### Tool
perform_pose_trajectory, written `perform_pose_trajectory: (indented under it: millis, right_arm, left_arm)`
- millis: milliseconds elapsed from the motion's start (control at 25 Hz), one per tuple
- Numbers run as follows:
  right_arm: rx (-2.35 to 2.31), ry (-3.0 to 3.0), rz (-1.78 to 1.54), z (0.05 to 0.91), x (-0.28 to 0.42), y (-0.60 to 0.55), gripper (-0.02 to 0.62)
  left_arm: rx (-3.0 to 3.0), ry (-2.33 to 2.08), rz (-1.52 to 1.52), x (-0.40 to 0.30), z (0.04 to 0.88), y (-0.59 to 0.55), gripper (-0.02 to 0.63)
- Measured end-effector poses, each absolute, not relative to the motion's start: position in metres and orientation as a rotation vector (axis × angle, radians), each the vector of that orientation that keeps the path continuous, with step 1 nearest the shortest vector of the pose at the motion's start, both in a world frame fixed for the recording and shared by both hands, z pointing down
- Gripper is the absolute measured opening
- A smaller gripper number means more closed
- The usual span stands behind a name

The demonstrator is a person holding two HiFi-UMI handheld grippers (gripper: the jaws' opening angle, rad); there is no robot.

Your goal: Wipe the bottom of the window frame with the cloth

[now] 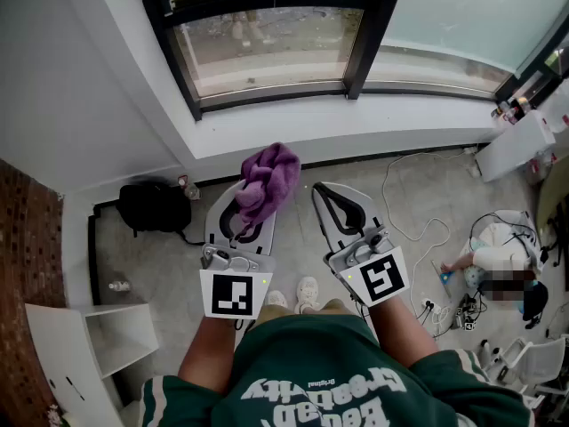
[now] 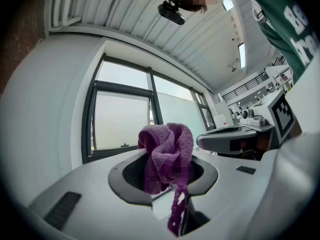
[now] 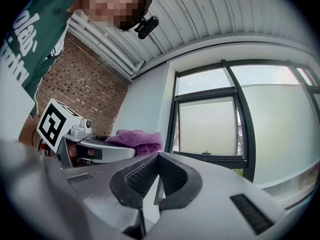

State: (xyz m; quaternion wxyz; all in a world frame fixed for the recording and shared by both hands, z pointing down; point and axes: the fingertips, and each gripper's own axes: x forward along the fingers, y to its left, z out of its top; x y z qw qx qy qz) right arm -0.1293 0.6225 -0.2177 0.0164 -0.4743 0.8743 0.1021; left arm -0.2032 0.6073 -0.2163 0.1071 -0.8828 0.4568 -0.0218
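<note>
A crumpled purple cloth is bunched between the jaws of my left gripper, which is shut on it, and a loose end hangs down. In the left gripper view the cloth hides the jaw tips of that left gripper. My right gripper is held beside it, shut, with nothing between its tips. Both are held in the air in front of the white sill. Past the sill runs the dark bottom of the window frame, also seen from the right gripper.
On the floor below lie a black bag by the wall and a small bottle. A white shelf unit stands at lower left. White cables and clutter lie at the right. A brick wall borders the left.
</note>
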Motion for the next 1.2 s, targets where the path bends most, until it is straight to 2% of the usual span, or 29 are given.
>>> perform_pose_trajectory:
  millis: [640, 1200]
  right_arm:
    - [-1.469, 2.669, 0.191, -0.215, -0.104, 0.597, 0.015]
    - [-1.384, 2.719, 0.227, -0.205, -0.071, 0.563, 0.017]
  left_arm:
    - [-2.636, 1.399, -0.048, -0.191, -0.207, 0.586, 0.133]
    - [-2.58, 1.476, -0.02, -0.157, -0.211, 0.558, 0.134]
